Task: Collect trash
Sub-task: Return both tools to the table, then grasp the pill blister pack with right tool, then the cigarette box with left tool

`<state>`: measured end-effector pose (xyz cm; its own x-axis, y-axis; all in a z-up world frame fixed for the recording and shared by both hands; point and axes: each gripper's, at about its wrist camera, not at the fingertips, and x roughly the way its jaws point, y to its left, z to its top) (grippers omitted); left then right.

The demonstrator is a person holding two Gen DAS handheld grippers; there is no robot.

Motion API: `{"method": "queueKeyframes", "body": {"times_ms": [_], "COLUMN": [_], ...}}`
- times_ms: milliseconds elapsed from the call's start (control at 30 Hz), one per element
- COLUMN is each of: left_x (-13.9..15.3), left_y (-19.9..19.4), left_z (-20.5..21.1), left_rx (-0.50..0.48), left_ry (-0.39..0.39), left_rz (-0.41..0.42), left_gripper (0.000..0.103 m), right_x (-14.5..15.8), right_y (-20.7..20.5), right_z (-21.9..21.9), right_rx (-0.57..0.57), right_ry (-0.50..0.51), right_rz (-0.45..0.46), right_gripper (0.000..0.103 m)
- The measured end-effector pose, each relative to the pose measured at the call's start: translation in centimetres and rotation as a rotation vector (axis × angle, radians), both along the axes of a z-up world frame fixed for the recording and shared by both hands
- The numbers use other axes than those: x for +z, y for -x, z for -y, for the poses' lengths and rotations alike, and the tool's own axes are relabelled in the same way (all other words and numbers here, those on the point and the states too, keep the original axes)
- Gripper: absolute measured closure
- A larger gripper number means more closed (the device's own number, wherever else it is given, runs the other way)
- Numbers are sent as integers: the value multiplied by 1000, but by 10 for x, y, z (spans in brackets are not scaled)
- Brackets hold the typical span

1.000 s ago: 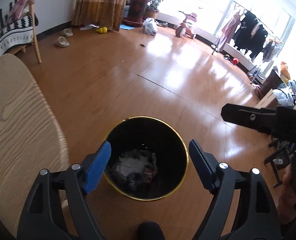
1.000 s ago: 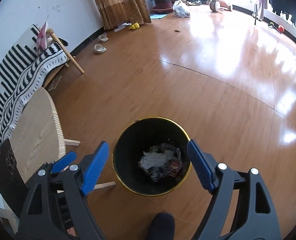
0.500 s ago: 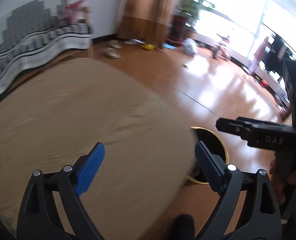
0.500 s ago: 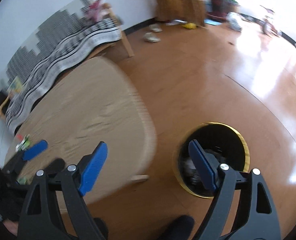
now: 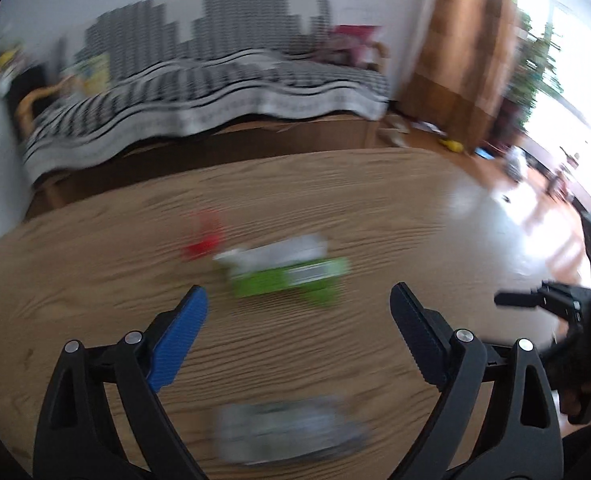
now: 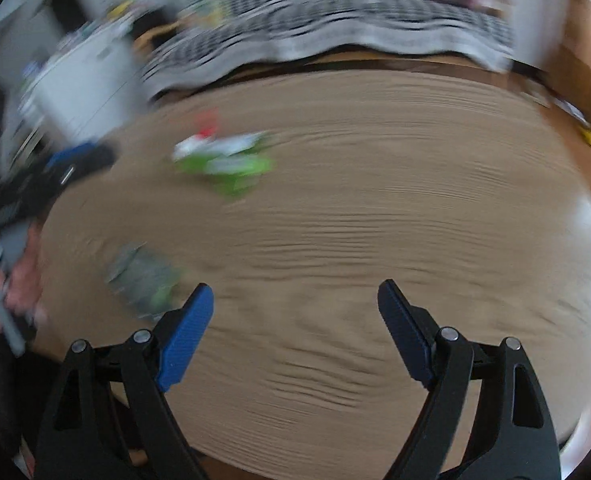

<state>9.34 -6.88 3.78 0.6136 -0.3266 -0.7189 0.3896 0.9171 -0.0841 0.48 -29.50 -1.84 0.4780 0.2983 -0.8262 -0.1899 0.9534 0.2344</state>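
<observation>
Wooden tabletop [image 5: 95, 248], broad and mostly bare toward its right edge; green wrapper [image 5: 291, 276] near centre. Left tool [image 5: 299, 312] and right tool [image 6: 295, 300] both gape wide, empty, angled downward.

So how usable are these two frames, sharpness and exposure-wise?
Left wrist view: table and green wrapper smeared by motion, window at right blown out; only the left tool is crisp. Right wrist view: same smear, right tool sharp.
</observation>
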Motion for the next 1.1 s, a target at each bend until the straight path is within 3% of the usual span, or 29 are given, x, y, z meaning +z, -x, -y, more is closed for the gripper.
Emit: {"method": "queueKeyframes", "body": {"times_ms": [233,433,500,600,800,1000,1100], "left_x": [-19,-34,-36,-38,-41,-53,-60], "left_y": [-18,-19,-16,-12,-11,-12,-11], "left_z": [-83,-95,-91,-89,-81,-51,-19], "left_rx": [107,82,63,48,44,36,-60], "left_ry": [-8,-50,-57,-63,-51,-34,-153], "left_rz": [-46,-56,-55,-52,-79,-172,-163], "left_gripper": [13,13,13,13,13,12,12], "right_x": [-29,-50,-50,-42,-5,26,32], "right_y": [2,10,10,14,27,42,49], "right_z": [-126,-162,-167,-162,-138,-103,-81], "right_rx": [327,407,431,459,479,443,400], "right_ry": [77,167,174,121,-5,-48,-58], "right_rz": [-36,-39,-29,-34,10,63,70], "right_gripper": [22,43,74,98,101,101,101]}}
